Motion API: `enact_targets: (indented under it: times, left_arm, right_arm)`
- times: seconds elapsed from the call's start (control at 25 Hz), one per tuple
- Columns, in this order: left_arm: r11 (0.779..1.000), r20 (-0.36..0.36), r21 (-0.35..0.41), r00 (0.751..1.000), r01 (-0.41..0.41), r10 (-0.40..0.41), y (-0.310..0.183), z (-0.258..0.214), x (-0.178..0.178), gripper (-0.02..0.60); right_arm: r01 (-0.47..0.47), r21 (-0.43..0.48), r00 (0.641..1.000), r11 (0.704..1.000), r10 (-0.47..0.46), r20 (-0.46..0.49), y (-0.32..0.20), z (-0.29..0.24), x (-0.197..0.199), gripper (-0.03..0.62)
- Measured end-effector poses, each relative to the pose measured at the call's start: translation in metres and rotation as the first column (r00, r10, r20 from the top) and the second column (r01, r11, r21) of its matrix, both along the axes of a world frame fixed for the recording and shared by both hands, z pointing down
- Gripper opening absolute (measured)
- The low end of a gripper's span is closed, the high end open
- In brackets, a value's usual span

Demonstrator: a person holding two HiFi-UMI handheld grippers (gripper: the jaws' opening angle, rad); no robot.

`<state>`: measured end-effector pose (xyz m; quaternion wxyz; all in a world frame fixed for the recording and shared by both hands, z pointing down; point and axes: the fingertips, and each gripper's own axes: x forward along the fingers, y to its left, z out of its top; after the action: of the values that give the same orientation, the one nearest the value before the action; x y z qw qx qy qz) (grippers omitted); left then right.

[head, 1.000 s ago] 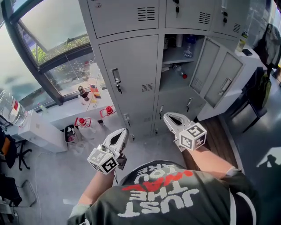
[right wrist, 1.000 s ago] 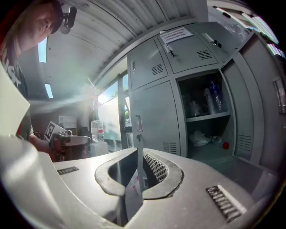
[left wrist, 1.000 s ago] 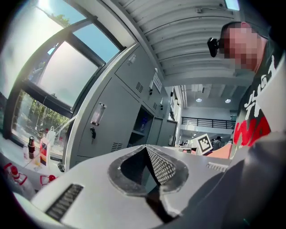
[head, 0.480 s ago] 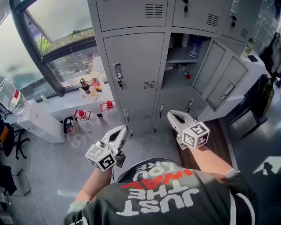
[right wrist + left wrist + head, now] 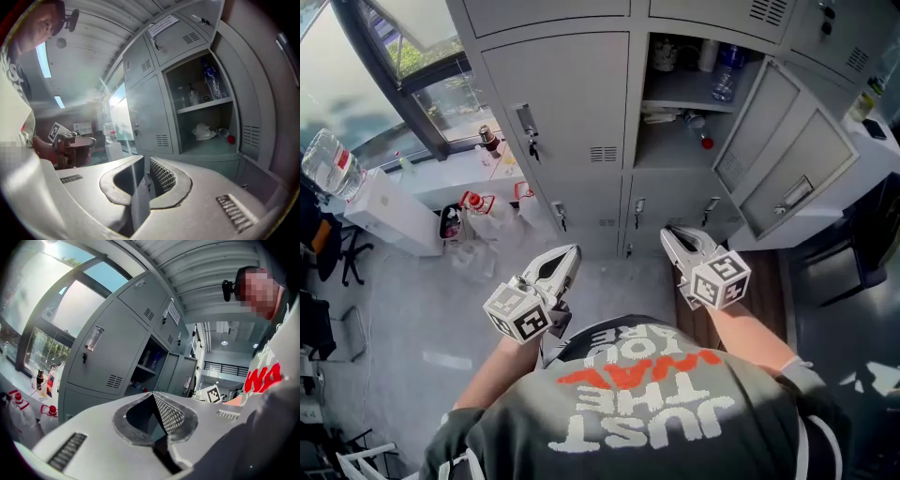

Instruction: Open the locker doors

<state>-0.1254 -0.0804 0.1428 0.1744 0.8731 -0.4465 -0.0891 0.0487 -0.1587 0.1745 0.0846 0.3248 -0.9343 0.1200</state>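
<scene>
A bank of grey lockers (image 5: 581,56) stands ahead. The middle-left door (image 5: 567,108) is closed, with a handle and key (image 5: 527,131). To its right a compartment (image 5: 689,103) stands open, its door (image 5: 787,150) swung out to the right. The bottom-row doors (image 5: 591,220) are closed. My left gripper (image 5: 567,255) hovers shut and empty in front of the bottom row. My right gripper (image 5: 672,234) is beside it, jaws nearly together, holding nothing. The left gripper view shows the left gripper (image 5: 152,393) aimed toward the closed door (image 5: 110,350). The right gripper (image 5: 146,159) faces the open compartment (image 5: 206,117).
Inside the open compartment are a water bottle (image 5: 211,82), a white cloth (image 5: 204,131) and a red-capped bottle (image 5: 698,131). Red-capped bottles (image 5: 478,211) sit on the floor by the window ledge at left. A white box (image 5: 394,220) and a big water jug (image 5: 328,161) stand further left.
The person has stepped toward the lockers, which now sit lower and larger in the head view. Both grippers went forward with the person and a little down, jaws unchanged.
</scene>
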Motion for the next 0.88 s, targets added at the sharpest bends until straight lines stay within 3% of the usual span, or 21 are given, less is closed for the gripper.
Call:
enact_targets:
  times: [0.24, 0.44, 0.64, 0.88]
  left_arm:
    - [0.994, 0.032, -0.077, 0.997, 0.078, -0.075, -0.007, 0.022, 0.068, 0.002]
    - [0.989, 0.067, -0.123, 0.995, 0.080, -0.072, -0.022, 0.030, 0.109, 0.002]
    - [0.980, 0.146, -0.165, 0.985, 0.114, -0.090, -0.020, 0.054, 0.097, 0.002]
    - [0.985, 0.121, -0.172, 0.993, 0.005, 0.016, -0.032, 0.106, 0.054, 0.002]
  right_arm:
    - [0.134, -0.030, 0.991, 0.991, -0.134, 0.001, -0.013, 0.035, 0.042, 0.061]
    - [0.184, -0.050, 0.983, 0.982, -0.184, 0.014, -0.032, 0.073, 0.070, 0.061]
    - [0.173, -0.096, 0.985, 0.980, -0.170, 0.040, -0.032, 0.111, 0.064, 0.061]
    - [0.077, -0.106, 0.996, 0.991, -0.073, 0.042, -0.030, 0.162, 0.033, 0.061]
